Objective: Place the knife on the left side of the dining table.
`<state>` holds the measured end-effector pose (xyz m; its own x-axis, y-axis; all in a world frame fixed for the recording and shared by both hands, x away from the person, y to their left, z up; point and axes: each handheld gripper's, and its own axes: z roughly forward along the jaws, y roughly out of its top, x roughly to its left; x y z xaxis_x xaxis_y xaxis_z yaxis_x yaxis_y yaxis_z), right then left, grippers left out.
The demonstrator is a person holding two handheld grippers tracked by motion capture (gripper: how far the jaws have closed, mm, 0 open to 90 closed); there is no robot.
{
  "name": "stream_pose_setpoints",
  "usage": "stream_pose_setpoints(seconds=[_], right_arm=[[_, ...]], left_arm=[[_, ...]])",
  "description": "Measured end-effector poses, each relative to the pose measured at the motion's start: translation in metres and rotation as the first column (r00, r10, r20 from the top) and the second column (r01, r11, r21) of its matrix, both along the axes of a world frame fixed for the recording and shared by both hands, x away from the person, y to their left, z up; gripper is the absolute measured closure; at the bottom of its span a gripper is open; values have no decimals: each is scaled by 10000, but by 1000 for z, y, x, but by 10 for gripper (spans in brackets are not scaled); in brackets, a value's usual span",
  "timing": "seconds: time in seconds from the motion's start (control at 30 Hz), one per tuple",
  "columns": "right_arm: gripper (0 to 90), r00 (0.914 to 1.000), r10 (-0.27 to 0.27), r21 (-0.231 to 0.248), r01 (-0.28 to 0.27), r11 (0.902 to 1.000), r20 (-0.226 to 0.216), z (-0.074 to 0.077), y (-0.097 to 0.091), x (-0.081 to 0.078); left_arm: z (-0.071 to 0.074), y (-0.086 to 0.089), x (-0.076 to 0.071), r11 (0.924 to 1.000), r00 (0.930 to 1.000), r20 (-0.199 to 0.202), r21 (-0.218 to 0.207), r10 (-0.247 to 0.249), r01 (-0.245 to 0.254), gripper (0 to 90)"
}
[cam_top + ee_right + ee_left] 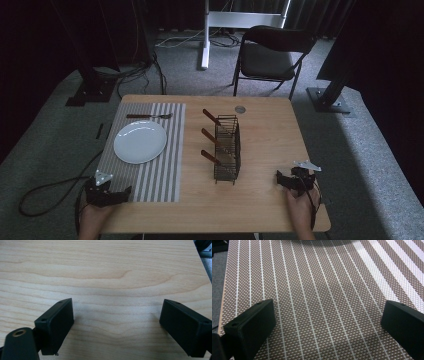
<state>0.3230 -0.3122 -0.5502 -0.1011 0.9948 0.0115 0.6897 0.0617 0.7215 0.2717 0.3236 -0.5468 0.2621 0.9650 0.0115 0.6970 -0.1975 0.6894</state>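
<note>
High view: plate [140, 142] beyond left claw [120, 194].

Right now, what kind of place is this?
Probably a recording studio or lab staging a dining setup: dark curtains and stand bases surround a wooden table set with a placemat and plate.

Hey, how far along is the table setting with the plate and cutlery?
Done: a plate and a fork lie on the striped placemat. In hand: nothing; both hand-held grippers are open and empty. Left: three wooden-handled utensils stand in the wire rack.
</note>
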Motion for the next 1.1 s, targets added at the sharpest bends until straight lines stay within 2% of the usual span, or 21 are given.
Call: stream_pose_setpoints(seconds=[0.33, 0.77, 0.83, 0.9, 1.1], right_arm=[[113, 10000, 4, -2, -4, 10000, -3, 0, 0, 0], [114, 10000, 2, 2, -2, 10000, -1, 0, 0, 0], [114, 10000, 0, 3, 0, 10000, 1, 0, 0, 0], [114, 10000, 2, 1, -2, 10000, 3, 0, 0, 0], [114, 10000, 1, 8, -1, 10000, 1, 0, 0, 0]], left_arm=[[0, 1, 0, 10000, 10000, 7, -17, -92, 92, 1], [4, -1, 2, 9999, 9995, -316, 122, -51, 55, 20], [6, -4, 1, 9992, 9994, -313, 360, -149, 160, 21], [7, -8, 0, 9982, 9984, -407, 426, -400, 417, 21], [12, -15, -1, 9964, 9962, -424, 324, -764, 778, 21]])
